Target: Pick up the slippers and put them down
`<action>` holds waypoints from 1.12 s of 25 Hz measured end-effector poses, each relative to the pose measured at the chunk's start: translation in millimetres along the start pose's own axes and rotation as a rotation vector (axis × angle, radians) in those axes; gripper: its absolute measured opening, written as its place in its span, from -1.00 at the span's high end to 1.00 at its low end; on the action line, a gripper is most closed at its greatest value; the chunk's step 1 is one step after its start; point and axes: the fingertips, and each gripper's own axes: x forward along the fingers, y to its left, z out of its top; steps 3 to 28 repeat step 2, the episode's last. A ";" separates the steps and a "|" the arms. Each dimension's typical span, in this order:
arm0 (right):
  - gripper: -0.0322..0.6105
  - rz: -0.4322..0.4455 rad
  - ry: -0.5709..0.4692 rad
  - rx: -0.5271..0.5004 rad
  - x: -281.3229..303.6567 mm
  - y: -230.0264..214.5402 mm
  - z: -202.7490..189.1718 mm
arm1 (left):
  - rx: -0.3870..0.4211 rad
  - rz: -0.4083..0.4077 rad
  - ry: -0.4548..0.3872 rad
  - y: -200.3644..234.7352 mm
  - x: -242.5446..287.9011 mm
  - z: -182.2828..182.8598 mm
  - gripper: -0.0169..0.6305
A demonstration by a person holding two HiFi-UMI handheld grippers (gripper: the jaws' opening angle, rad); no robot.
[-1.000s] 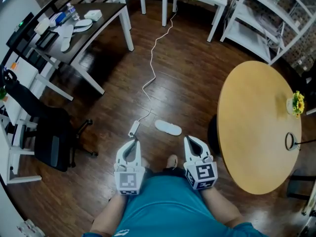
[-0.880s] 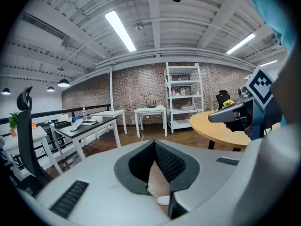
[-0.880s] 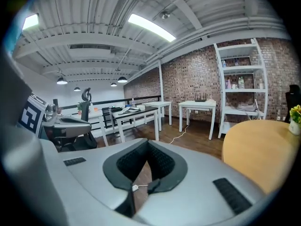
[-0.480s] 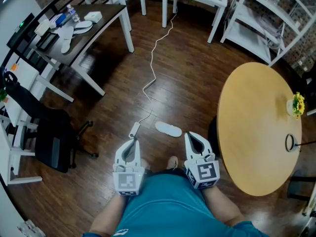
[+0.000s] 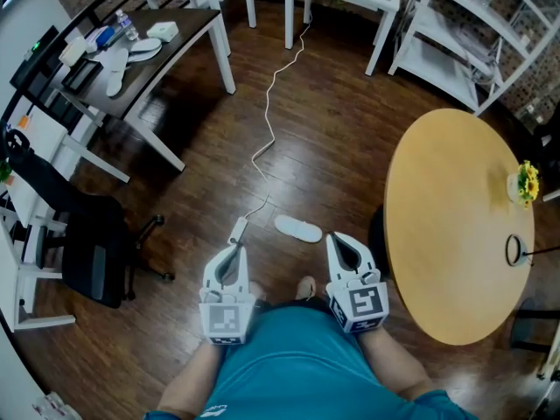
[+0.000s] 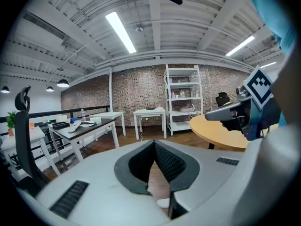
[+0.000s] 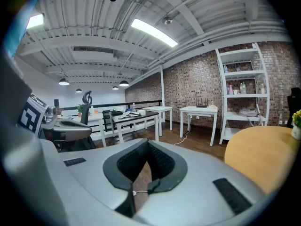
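One white slipper (image 5: 298, 228) lies on the dark wood floor just ahead of both grippers. A second white slipper-like shape (image 5: 115, 66) rests on the dark desk (image 5: 175, 33) at the far left. My left gripper (image 5: 234, 250) hovers to the left of the floor slipper, jaws shut and empty. My right gripper (image 5: 336, 240) hovers to its right, also shut and empty. In the left gripper view the tips (image 6: 154, 144) meet, and a bit of the slipper (image 6: 163, 202) shows below them. The right gripper view shows closed tips (image 7: 147, 141) over bare floor.
A round yellow table (image 5: 455, 226) with a flower pot (image 5: 527, 184) stands close on the right. A white cable (image 5: 267, 129) runs across the floor to a plug (image 5: 237, 229) by the left gripper. A black office chair (image 5: 92, 243) is at left, white shelving (image 5: 455, 33) beyond.
My right gripper has edged slightly upward. The left gripper and the slipper on the floor have stayed where they were.
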 end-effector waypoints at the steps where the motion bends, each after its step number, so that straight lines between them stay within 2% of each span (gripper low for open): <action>1: 0.87 0.000 0.001 0.000 0.2 0.8 0.1 | -0.002 0.000 -0.003 0.5 0.1 0.7 0.93; 28: 0.87 0.000 0.002 0.000 0.3 1.6 0.3 | -0.005 0.000 -0.005 1.0 0.2 1.4 0.93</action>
